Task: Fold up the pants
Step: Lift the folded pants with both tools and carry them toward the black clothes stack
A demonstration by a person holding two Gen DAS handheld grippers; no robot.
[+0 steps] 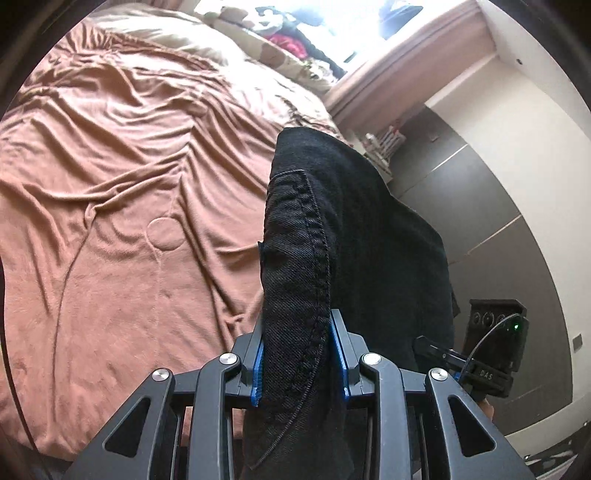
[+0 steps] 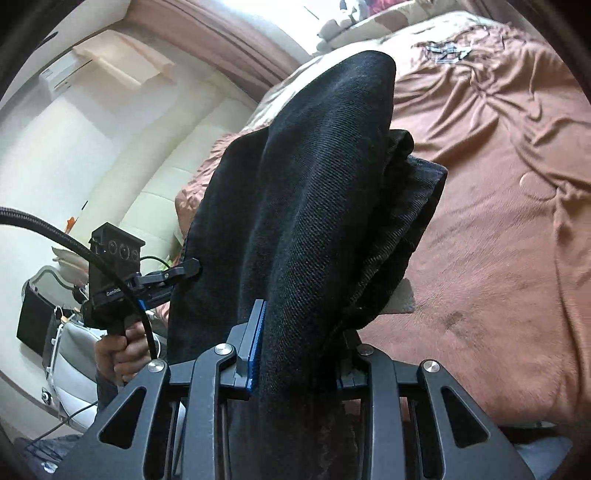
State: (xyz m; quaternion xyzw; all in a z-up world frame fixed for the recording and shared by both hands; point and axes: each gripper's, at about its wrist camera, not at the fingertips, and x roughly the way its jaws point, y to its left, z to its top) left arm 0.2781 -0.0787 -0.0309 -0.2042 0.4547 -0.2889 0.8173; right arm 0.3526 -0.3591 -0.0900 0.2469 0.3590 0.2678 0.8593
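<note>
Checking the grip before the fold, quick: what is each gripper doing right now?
Left gripper: closed on the black pants, held above the bed.
Right gripper: closed on the same pants.

- Bed (image 1: 110, 184), covered by a wrinkled rust-brown blanket (image 2: 498, 221) bearing a round embossed mark (image 1: 165, 234).
- Pale pillows (image 1: 177, 33) lay at the far end.
- Scattered small grey pieces (image 2: 447, 50) rested on the blanket.
</note>
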